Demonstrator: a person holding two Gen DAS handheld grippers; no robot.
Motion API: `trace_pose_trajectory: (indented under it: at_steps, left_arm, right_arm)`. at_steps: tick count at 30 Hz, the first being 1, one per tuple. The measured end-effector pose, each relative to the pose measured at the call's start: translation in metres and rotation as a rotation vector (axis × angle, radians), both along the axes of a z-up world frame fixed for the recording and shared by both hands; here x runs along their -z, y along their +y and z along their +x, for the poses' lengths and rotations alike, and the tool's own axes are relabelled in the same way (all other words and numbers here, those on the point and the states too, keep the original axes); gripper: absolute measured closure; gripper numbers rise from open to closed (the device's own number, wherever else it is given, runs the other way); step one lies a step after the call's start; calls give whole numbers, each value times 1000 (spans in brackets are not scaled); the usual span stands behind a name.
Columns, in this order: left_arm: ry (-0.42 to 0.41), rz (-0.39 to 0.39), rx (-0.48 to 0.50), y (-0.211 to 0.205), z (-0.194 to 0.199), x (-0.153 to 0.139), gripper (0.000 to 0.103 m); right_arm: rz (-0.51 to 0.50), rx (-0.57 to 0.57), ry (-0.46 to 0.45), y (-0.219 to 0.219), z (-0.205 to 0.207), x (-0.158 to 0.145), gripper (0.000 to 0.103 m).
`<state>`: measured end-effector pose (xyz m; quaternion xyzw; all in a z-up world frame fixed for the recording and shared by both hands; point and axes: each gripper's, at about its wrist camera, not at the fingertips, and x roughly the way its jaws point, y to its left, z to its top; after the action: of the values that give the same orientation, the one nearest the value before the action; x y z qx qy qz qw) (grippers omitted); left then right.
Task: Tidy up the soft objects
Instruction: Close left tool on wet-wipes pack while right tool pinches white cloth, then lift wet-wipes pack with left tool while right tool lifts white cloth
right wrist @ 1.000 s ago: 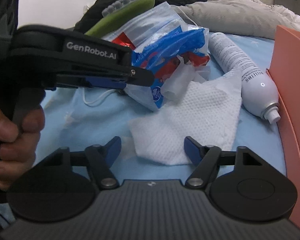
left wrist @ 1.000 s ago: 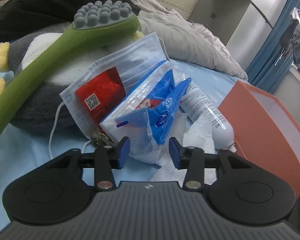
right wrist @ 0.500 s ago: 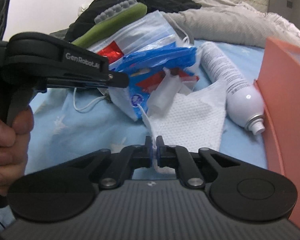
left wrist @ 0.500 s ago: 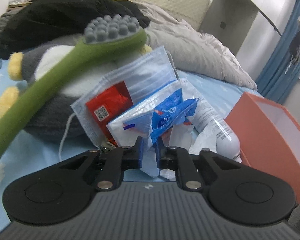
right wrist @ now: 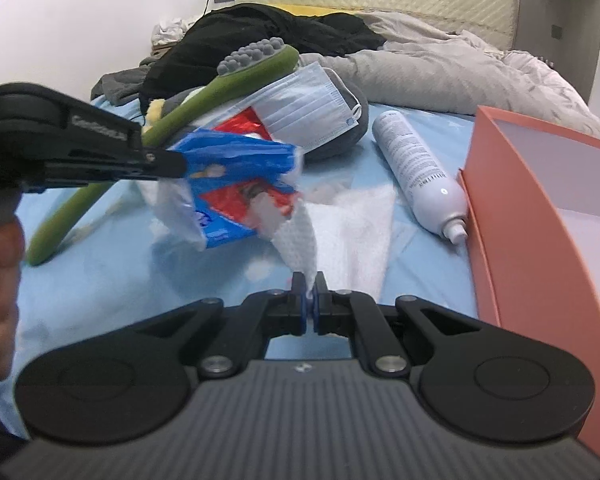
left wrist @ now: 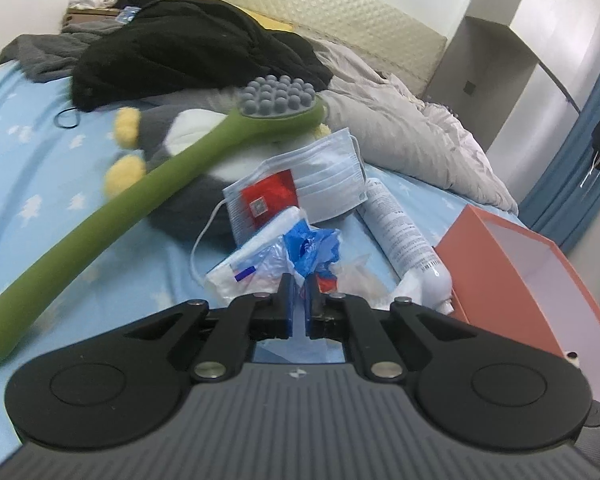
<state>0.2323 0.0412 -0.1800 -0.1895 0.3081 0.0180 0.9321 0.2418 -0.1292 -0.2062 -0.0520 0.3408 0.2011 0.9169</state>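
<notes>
My left claw (left wrist: 298, 300) pinched on crumpled blue-and-white plastic tissue pack (right wrist: 236, 184), lifting it above bed so sheet can slide out. My right claw (right wrist: 309, 304) clamped on corner of white textured tissue sheet (right wrist: 300, 236), which trails from pack mouth. Open orange cardboard box (right wrist: 540, 216) right of pack, likely destination. White spray bottle (right wrist: 416, 176) lies between pack and box.

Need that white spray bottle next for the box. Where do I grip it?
Grip the white spray bottle across mid-body from above. It lies flat on the bedsheet, nozzle against the orange box, so the cylinder's sides are open there.
</notes>
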Motion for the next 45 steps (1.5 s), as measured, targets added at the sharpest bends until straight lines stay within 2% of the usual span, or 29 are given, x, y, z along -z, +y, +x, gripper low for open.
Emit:
trace_pose_trajectory:
  at_steps: [2,10,18,25,28,30,32,36,45]
  left_arm:
    - [11,19,-7,-1,-16,-2,97]
    - [48,-34,-51,3,-83,-11,97]
    - [116,-103,-37,-3,-133,4,97]
    - [178,-84,8,-9,-141,12,96]
    - [199,-55,27,-8,-138,15,85]
    - [206,-50,27,-5,-139,15,61]
    - [194,-27,27,-5,-140,13,54]
    - [185,28,22,-5,-137,12,50]
    - [185,65,15,0,-124,20,49]
  right_arm:
    - [-2,-3,4,-2,-11,-3,98]
    - [-54,-39,0,1,-60,-20,98]
    - [-94,-36,5,1,-96,-25,98]
    - [-24,-20,117,-6,-103,-9,95]
    - [20,-16,166,-9,-101,-7,89]
    - [38,-22,175,-11,-100,-9,73]
    - [58,-26,176,-13,-99,-12,53]
    - [93,-11,157,-17,-93,-16,41]
    - [19,62,174,-22,-67,3,40]
